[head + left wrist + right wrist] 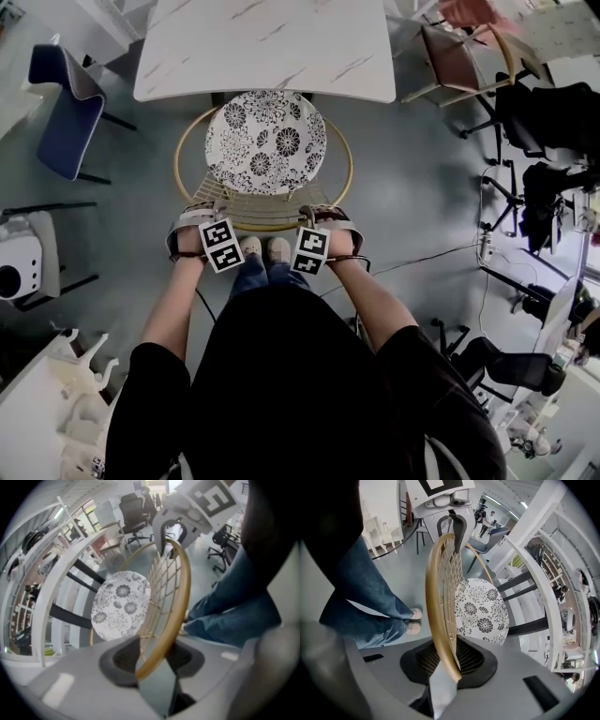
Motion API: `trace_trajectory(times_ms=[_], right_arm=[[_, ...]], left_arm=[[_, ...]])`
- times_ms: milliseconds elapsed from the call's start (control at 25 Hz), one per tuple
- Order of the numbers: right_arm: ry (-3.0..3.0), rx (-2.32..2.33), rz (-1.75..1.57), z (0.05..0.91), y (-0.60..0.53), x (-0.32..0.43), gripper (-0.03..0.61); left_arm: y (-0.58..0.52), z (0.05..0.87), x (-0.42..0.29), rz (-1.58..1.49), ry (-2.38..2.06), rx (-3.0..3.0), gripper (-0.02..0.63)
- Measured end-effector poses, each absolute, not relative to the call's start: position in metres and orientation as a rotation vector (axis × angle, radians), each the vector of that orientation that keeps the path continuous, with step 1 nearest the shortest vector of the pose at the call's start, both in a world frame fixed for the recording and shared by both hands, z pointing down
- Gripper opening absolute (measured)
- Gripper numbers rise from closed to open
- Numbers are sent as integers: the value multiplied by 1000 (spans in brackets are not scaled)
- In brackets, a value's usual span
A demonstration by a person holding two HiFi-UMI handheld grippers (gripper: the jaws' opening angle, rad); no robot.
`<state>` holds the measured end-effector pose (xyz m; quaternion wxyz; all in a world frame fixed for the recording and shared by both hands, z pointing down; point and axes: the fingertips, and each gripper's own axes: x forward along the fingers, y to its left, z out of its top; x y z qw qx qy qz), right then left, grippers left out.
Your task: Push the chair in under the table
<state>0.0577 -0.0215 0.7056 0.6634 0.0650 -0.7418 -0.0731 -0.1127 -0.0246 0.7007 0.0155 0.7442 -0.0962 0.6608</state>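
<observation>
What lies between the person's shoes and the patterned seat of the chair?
The chair's gold wire back lies there, between the shoes and the seat; the head view shows it.

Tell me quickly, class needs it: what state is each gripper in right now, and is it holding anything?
Left gripper: closed on the chair's golden back rim.
Right gripper: closed on the same back rim, on its other side.

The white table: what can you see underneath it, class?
Dark frame bars show beneath the table; the chair's floral cushion only reaches its edge. From above, the table hides the floor beneath.
</observation>
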Motion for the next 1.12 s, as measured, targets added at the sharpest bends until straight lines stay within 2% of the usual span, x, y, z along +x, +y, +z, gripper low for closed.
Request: trace_trajectory(times_ms=[240,480,720,1000,1120], right_arm=[[-1665,171,-128,706,-24,59,81],[-1635,211,-47,704,-30,64,177],[-1654,232,-125,683,-26,73,193],[-1780,355,-116,631,-18,78,192],[-1837,462,-97,604,-20,74,147]], left_arm=[[-25,701,-112,2039,-260,2340,161],[-23,702,-109,2026,-227,2363,163],[-19,690,-106,1886,-263,2410,169],[-11,644,-103,1729,-419,2435,171],[-16,612,-103,1609,-597,2457,104]])
